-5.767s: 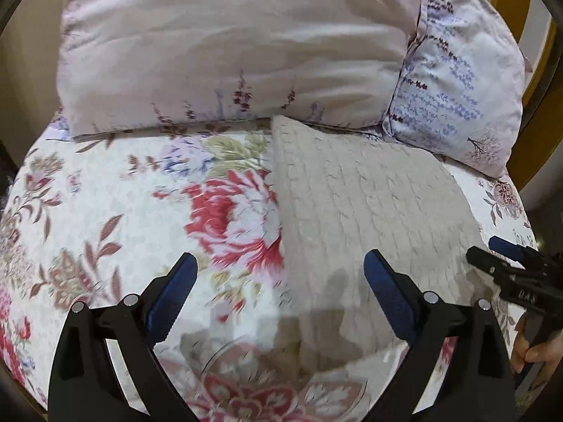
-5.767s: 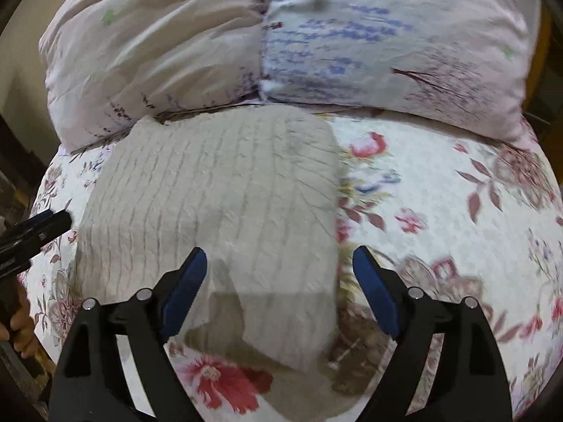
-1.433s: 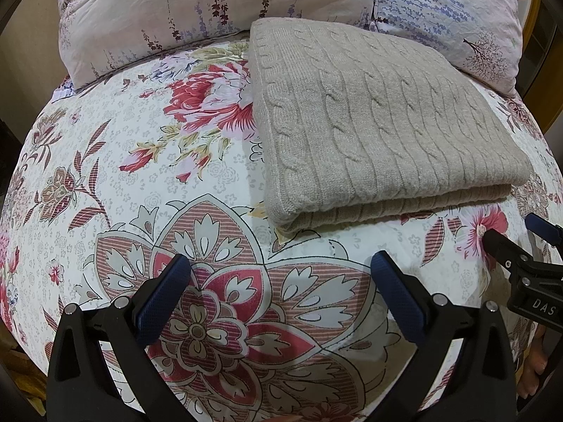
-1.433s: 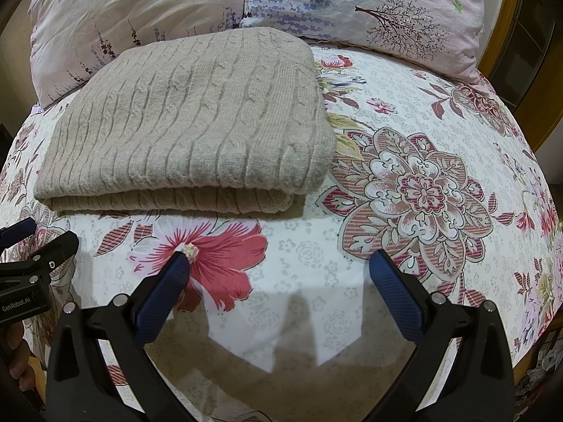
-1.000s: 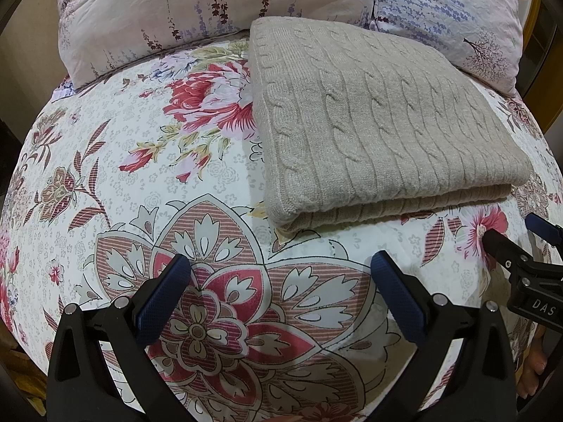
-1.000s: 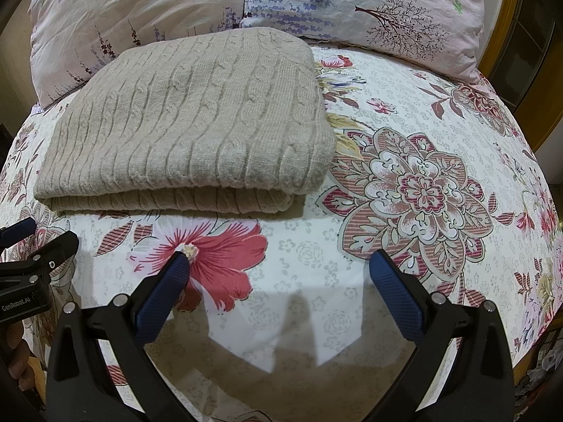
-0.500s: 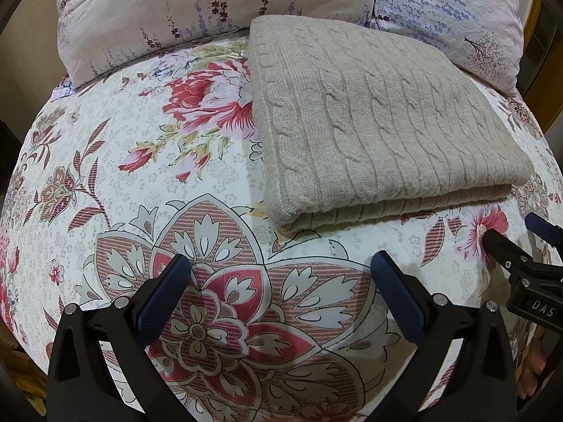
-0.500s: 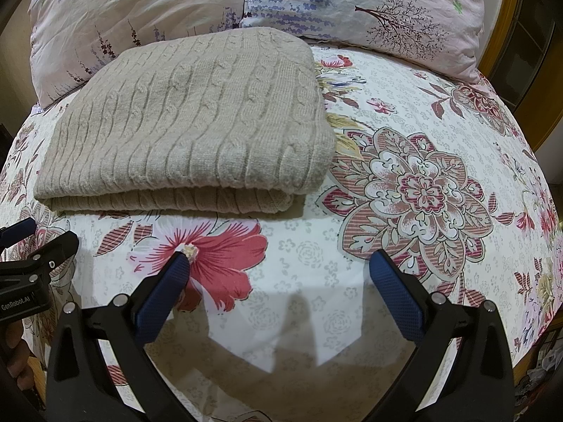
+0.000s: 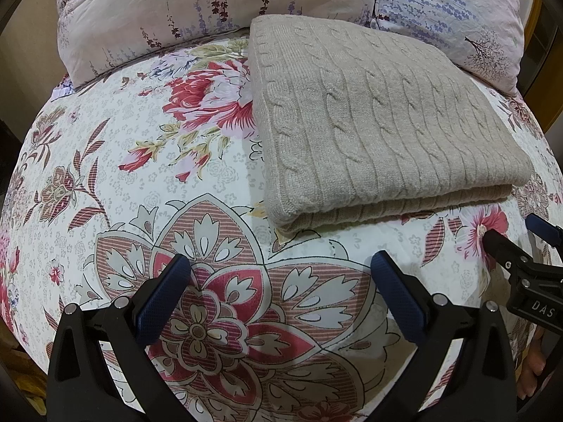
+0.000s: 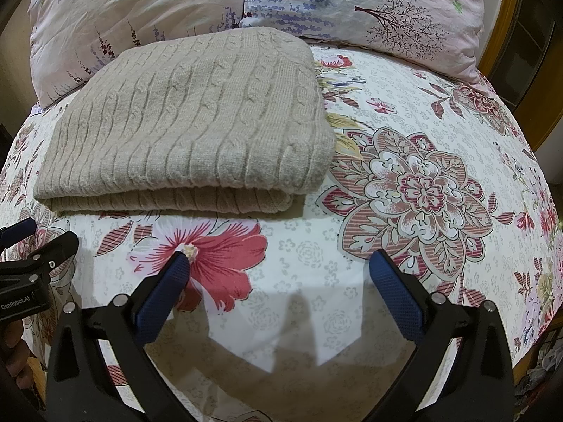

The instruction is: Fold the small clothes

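A beige cable-knit sweater (image 9: 380,130) (image 10: 190,119) lies folded into a neat rectangle on the floral bedsheet (image 9: 140,183) (image 10: 422,190), its folded edge facing me. My left gripper (image 9: 281,274) hovers open over the sheet, short of the sweater's near left corner, holding nothing. Open and empty too, my right gripper (image 10: 281,270) hangs just short of the sweater's near right corner. Each gripper shows at the side of the other's view: the right gripper (image 9: 520,253) and the left gripper (image 10: 31,246).
Two pale floral pillows (image 9: 197,10) (image 10: 352,3) lean at the head of the bed behind the sweater. A yellow wooden frame (image 10: 503,28) stands at the right. The mattress falls away at both sides and toward me.
Since 5.8 s ago both grippers have pulled back from the sweater, which now lies folded. Over the last second nothing has visibly moved.
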### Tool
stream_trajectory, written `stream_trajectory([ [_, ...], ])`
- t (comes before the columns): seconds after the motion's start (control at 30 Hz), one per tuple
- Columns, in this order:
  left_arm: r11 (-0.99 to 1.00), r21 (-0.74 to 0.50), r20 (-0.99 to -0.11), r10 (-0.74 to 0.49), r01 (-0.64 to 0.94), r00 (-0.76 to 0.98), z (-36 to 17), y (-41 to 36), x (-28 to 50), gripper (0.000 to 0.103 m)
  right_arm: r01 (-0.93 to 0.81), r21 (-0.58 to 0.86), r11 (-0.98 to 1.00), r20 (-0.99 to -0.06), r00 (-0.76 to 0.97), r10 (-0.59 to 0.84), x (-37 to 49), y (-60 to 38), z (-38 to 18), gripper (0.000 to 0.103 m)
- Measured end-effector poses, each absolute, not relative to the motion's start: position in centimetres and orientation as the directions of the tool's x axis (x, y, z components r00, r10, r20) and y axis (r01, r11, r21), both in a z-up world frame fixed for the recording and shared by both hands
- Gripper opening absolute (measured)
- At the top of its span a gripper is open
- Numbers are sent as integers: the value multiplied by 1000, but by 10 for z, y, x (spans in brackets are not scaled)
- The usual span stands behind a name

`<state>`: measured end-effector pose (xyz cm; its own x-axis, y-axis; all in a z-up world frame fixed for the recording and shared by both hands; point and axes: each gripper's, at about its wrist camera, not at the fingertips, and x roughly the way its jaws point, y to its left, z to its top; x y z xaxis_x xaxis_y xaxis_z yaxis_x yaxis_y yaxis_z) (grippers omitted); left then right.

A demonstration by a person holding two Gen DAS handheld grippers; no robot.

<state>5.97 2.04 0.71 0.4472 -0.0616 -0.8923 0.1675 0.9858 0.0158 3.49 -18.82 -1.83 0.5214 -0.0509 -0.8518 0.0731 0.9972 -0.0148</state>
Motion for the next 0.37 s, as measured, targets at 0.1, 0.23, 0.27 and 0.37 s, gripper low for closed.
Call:
stream_trajectory([
  [0.1,985,16,-892,-62,170,447,7,21,60,102,73,-15,997,-852,521,-51,35,-188,-18,101],
  [0.23,985,16,-893,-63,172,446,7,20,61,102,73,-15,997,-852,521,-51,35,-188,-18,101],
  [0.27,985,16,-893,-63,172,446,7,20,61,102,73,-15,997,-852,521,-51,35,-188,-18,101],
  [0.37,985,16,-893,-63,172,446,7,20,60,102,72,-15,997,-852,521,-50,35,-189,-18,101],
])
